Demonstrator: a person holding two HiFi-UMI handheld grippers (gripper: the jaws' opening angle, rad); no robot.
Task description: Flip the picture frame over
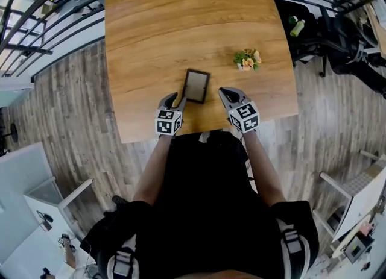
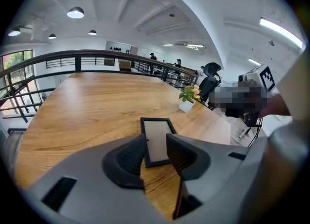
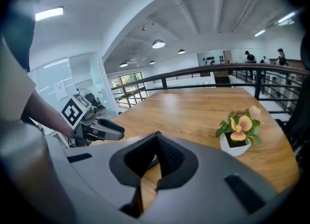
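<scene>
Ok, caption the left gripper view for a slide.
Open left gripper aimed at the picture frame lying flat on the table.

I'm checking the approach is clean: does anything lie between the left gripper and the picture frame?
Nothing visible. The left gripper, jaws open, is right at the picture frame's near end, over bare table. The flower pot stands well off to the right.

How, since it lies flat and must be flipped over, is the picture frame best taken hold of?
Probably by its near short edge, from the person's side: the picture frame lies flat on the table, that thin rim facing the open left hand-held gripper.
</scene>
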